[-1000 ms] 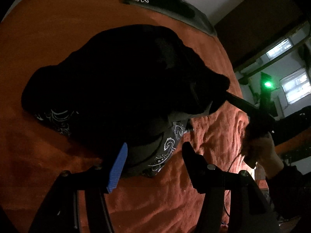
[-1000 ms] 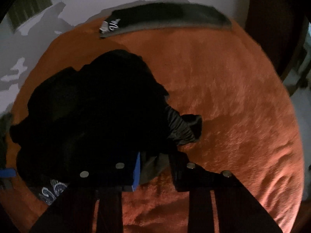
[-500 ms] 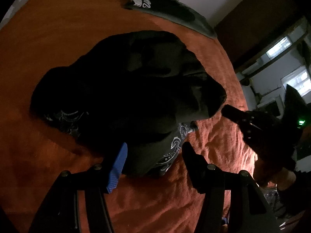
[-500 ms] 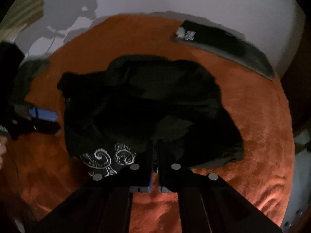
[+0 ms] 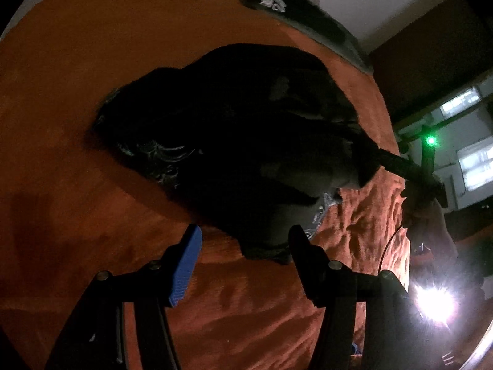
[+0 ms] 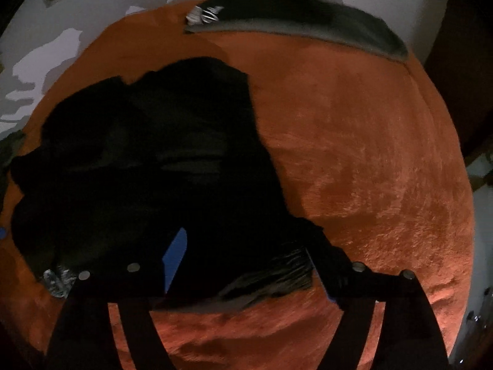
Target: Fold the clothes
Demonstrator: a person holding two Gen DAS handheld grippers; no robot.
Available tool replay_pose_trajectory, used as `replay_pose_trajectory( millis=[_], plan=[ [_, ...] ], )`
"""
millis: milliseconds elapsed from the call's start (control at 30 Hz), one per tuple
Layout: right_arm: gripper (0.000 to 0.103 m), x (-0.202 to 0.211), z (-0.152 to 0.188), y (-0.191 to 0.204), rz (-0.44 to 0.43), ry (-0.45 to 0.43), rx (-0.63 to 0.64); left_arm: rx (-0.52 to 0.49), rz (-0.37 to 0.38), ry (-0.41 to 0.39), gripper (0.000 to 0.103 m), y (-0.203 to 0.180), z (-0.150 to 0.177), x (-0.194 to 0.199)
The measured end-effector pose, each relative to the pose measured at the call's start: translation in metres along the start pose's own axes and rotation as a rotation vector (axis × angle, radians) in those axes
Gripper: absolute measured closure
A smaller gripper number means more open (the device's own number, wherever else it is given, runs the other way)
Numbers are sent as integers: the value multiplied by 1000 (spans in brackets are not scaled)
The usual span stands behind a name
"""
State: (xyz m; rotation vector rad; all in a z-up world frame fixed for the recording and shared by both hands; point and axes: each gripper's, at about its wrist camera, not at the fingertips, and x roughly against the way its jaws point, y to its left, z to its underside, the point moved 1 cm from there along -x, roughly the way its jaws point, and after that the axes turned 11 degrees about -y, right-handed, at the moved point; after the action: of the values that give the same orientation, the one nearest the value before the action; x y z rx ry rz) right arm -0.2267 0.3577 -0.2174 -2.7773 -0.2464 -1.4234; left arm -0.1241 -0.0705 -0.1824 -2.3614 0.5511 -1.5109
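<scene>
The black garment [image 6: 148,172] is lying crumpled on the orange blanket [image 6: 354,160], left of centre. The right tongs [image 6: 246,256] are opening wide, its edge lying loose between them. The left tongs [image 5: 243,243] are hovering half open at its lower hem, gripping nothing.

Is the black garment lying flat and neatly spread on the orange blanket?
No. The black garment sits bunched in a crumpled heap on the orange blanket, with overlapping folds and uneven edges.
</scene>
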Motion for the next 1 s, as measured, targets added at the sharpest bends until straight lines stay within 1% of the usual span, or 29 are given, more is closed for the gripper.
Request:
replay_pose_trajectory(
  millis=[33, 67, 100, 133, 167, 200, 233, 267, 333, 367, 433, 467, 533, 567, 667, 700, 733, 800, 900, 1000],
  plan=[
    [24, -9, 2, -6, -2, 31, -27, 4, 0, 6, 43, 1, 0, -1],
    [24, -17, 5, -12, -25, 56, -60, 4, -1, 11, 43, 2, -1, -2],
    [25, -18, 7, -17, -56, 52, -91, 3, -4, 14, 43, 3, -3, -2],
    [40, -16, 7, -19, -83, 30, -118, 2, -9, 10, 43, 4, -5, -2],
    [68, -13, 7, -21, -110, 7, -146, 4, -14, 3, 43, 4, -7, 0],
    [71, -6, 7, -18, -124, -19, -144, 6, -16, -3, 43, 5, -9, 1],
    [73, 3, 5, -10, -122, -50, -108, 9, -13, -8, 43, 4, -10, 1],
    [79, 13, 3, -1, -120, -81, -72, 13, -11, -13, 43, 4, -11, 2],
    [82, 33, 0, 25, -112, -119, 25, 16, -7, -17, 43, 4, -13, 3],
    [84, 45, -1, 40, -127, -133, 61, 17, -5, -18, 43, 3, -14, 4],
    [86, 72, 3, 75, -206, -161, 102, 15, 0, -15, 43, 1, -15, 4],
    [88, 84, 9, 99, -248, -171, 153, 15, 5, -16, 43, 0, -15, 5],
    [89, 107, 26, 154, -321, -184, 302, 9, 13, -17, 43, -2, -17, 7],
    [89, 111, 36, 176, -369, -164, 339, 8, 14, -19, 43, -2, -18, 7],
    [88, 100, 73, 223, -553, -11, 325, 12, 26, -27, 43, -6, -18, 11],
    [88, 91, 86, 234, -598, 49, 306, 11, 30, -24, 43, -8, -17, 11],
    [88, 78, 99, 241, -604, 110, 285, 9, 34, -18, 43, -10, -16, 10],
    [88, 61, 122, 248, -551, 176, 294, -4, 43, -1, 43, -15, -11, 8],
    [86, 62, 142, 250, -522, 188, 303, -31, 64, 21, 43, -25, -1, 7],
    [86, 63, 143, 242, -520, 172, 306, -89, 66, 22, 43, -39, 5, 6]
  ],
)
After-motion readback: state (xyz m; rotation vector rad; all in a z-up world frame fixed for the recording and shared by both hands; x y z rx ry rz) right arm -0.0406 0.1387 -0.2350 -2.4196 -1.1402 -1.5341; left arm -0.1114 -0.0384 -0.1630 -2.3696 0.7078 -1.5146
